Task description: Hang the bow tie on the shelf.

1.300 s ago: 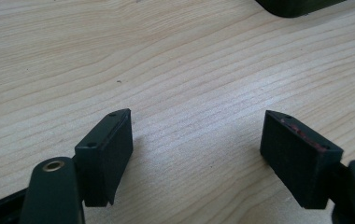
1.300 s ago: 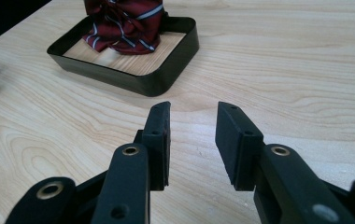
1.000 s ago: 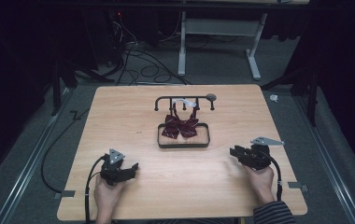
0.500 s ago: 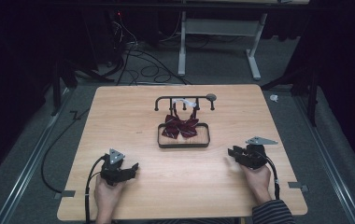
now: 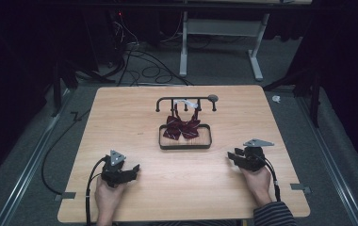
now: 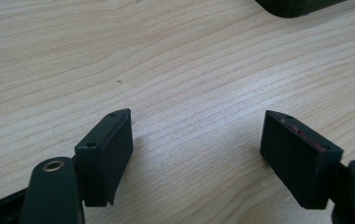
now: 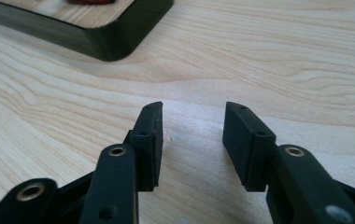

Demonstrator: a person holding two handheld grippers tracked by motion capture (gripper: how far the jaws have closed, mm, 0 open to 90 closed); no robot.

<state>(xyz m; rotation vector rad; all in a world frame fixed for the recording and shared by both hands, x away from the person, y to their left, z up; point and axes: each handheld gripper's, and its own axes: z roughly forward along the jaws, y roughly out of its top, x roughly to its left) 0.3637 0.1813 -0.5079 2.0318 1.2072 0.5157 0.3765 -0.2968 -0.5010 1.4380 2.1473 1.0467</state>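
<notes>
Black hand-held gripper, striped sleeve

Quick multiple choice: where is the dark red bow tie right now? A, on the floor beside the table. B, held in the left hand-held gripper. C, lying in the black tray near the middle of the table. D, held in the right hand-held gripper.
C: the bow tie lies in the black tray at mid-table, while the left hand-held gripper and the right hand-held gripper sit open and empty near the table's front edge.
</notes>
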